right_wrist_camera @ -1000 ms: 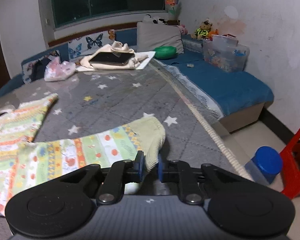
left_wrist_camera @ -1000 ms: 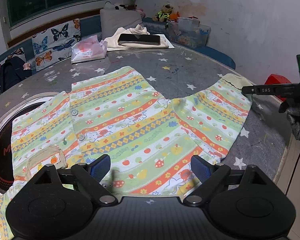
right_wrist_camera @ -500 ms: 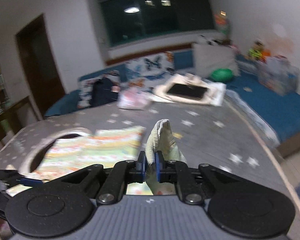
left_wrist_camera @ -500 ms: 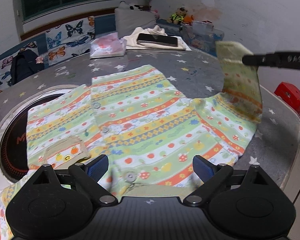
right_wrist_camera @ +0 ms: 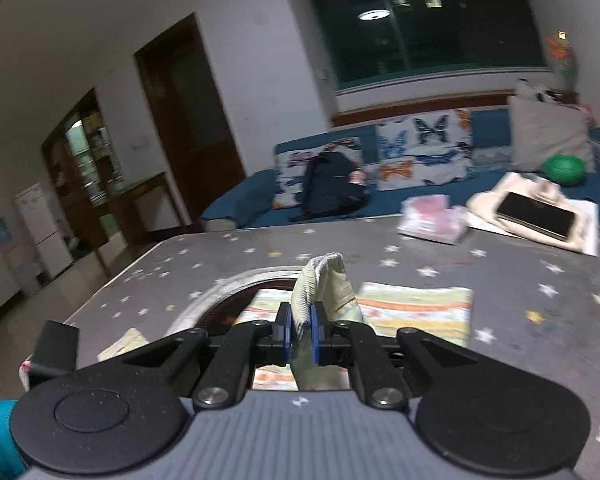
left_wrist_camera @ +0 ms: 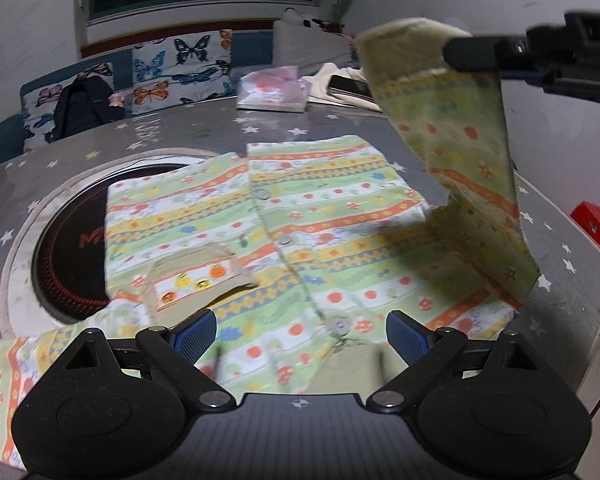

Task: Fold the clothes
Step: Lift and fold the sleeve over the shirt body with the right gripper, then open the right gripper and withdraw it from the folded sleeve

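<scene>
The striped shirt lies flat on the starry worktop, its sleeve lifted at two o'clock, clenched in the right claw. The left claw hangs released. Best lay the sleeve straight across the chest, cuff flat.

You can read almost nothing here. On the dark round hob set into the table, red letters show beside the edge of the striped shirt: you can make out an "M" and part of a second letter, and the rest is hidden under the cloth. The pink packet at the far side of the table carries some print, but it is too blurred for you to read. The shirt's stripes hold only pictures of fruit and flowers, as far as you can tell.
</scene>
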A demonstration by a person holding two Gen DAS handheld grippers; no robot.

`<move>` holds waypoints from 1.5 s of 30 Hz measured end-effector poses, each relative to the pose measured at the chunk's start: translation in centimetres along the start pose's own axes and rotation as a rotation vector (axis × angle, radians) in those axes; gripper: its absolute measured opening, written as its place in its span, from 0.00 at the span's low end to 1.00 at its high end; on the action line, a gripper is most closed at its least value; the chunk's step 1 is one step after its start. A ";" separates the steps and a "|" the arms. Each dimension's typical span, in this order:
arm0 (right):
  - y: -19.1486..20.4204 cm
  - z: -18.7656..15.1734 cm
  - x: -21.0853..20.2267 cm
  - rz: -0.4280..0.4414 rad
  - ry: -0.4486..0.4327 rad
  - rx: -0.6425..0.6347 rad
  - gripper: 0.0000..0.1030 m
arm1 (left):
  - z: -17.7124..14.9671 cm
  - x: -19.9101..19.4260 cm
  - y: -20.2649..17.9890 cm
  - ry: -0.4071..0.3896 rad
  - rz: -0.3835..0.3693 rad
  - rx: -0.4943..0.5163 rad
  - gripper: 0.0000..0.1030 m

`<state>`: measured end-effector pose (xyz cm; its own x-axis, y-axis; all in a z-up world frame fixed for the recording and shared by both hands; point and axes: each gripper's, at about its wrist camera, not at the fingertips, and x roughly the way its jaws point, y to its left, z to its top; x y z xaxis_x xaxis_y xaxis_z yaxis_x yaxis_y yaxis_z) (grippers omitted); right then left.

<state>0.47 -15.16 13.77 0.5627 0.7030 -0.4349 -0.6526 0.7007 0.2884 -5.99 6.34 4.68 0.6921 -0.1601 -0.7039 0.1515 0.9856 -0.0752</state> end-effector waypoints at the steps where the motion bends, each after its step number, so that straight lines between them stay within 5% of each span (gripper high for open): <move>1: 0.7 0.1 0.5 0.012 0.005 -0.012 0.08 | -0.2 -0.1 0.3 -0.001 0.000 -0.006 0.91; 12: 6.3 -1.2 5.5 0.086 0.091 -0.084 0.09 | -1.9 -1.3 3.1 -0.010 0.015 -0.064 0.92; 17: 6.8 -1.9 6.5 0.116 0.122 -0.091 0.18 | -2.3 -1.8 4.3 -0.012 0.037 -0.096 0.93; 23: 6.0 -1.6 5.2 0.090 0.117 -0.121 0.22 | -2.6 -2.4 5.2 -0.012 0.060 -0.114 0.93; 29: 1.8 -3.2 2.9 -0.044 0.174 -0.143 0.22 | -1.7 -3.0 4.9 -0.049 0.045 -0.124 0.91; 37: -2.9 -8.2 2.4 -0.174 0.296 -0.142 0.22 | -0.2 -1.8 2.2 -0.060 -0.053 -0.074 0.65; 45: -4.3 -7.8 3.1 -0.187 0.271 -0.131 0.19 | -0.5 0.6 0.4 0.002 -0.101 -0.034 0.47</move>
<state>1.09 -16.89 4.54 0.5350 0.4943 -0.6852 -0.6204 0.7804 0.0785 -5.85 6.66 3.86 0.6732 -0.2585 -0.6928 0.1965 0.9658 -0.1694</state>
